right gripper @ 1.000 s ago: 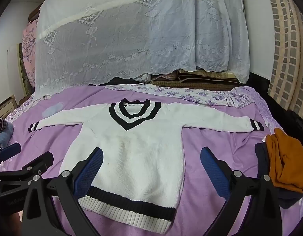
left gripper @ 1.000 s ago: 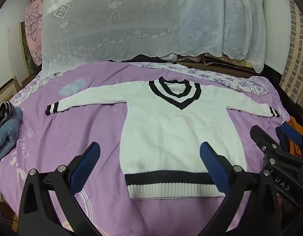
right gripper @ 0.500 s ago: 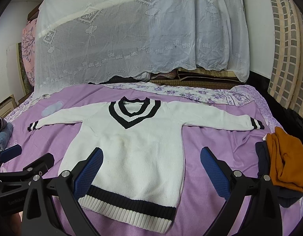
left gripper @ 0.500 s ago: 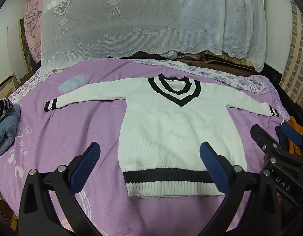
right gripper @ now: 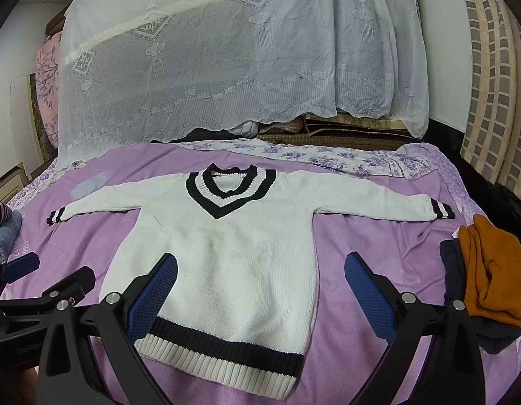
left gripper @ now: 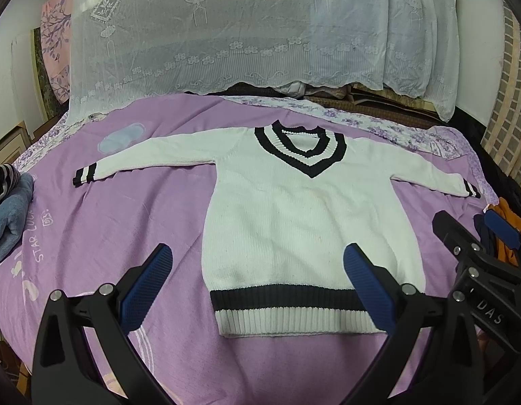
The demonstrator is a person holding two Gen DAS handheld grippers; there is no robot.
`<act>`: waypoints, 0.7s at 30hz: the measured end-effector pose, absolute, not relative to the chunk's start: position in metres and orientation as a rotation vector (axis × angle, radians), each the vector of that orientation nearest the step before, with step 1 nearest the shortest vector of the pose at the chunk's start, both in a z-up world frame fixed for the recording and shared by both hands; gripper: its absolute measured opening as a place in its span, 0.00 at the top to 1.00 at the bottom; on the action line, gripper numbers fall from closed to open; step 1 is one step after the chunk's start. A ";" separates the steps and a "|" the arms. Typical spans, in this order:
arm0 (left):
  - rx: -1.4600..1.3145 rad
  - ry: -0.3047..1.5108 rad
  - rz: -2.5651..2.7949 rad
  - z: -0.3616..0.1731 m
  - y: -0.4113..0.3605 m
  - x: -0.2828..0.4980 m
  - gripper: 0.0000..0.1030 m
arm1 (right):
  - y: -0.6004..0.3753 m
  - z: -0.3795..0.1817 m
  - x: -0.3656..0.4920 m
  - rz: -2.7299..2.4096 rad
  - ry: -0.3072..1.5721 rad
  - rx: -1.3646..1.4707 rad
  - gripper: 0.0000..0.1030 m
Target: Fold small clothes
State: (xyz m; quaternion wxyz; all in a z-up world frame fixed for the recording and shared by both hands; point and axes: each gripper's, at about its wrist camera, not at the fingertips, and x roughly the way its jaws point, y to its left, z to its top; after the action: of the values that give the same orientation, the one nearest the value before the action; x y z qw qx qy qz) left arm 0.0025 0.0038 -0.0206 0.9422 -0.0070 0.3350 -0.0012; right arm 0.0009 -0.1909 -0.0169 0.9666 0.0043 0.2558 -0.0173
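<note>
A small white knitted sweater (left gripper: 301, 222) with black V-neck stripes, black cuffs and a black hem band lies flat, front up, sleeves spread, on the purple bedspread (left gripper: 108, 229). It also shows in the right wrist view (right gripper: 233, 263). My left gripper (left gripper: 258, 281) is open and empty, held above the hem. My right gripper (right gripper: 260, 287) is open and empty, held above the lower body of the sweater. Each gripper shows at the edge of the other's view.
A blue towel and a striped cloth (left gripper: 7, 216) lie at the bed's left edge. An orange garment on dark clothes (right gripper: 490, 276) lies at the right edge. A white lace cover (left gripper: 260, 33) drapes a pile at the back.
Both views have tilted slightly down; the sweater sits a little lower in frame. Both grippers stay open and empty, and the sweater lies unmoved.
</note>
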 end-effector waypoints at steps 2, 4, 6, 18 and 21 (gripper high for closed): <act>-0.015 0.685 -0.001 -0.021 0.003 0.003 0.04 | -0.191 -0.017 0.001 -0.034 0.523 0.012 0.03; -0.015 0.688 0.001 -0.023 0.003 0.004 0.04 | -0.191 -0.017 0.001 -0.034 0.513 0.011 0.03; -0.019 0.691 0.001 -0.023 0.004 0.005 0.04 | -0.191 -0.017 0.001 -0.034 0.510 0.007 0.03; -0.031 0.712 0.016 -0.030 0.010 0.010 0.04 | -0.185 -0.021 0.004 -0.025 0.516 0.013 0.03; -0.024 0.713 0.019 -0.031 0.009 0.011 0.04 | -0.185 -0.021 0.004 -0.025 0.512 0.012 0.03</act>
State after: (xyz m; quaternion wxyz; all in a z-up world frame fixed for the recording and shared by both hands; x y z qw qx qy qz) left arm 0.0106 0.0085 -0.0309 0.9371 -0.0120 0.3488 0.0091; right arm 0.0037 -0.1852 -0.0208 0.9674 0.0062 0.2530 -0.0122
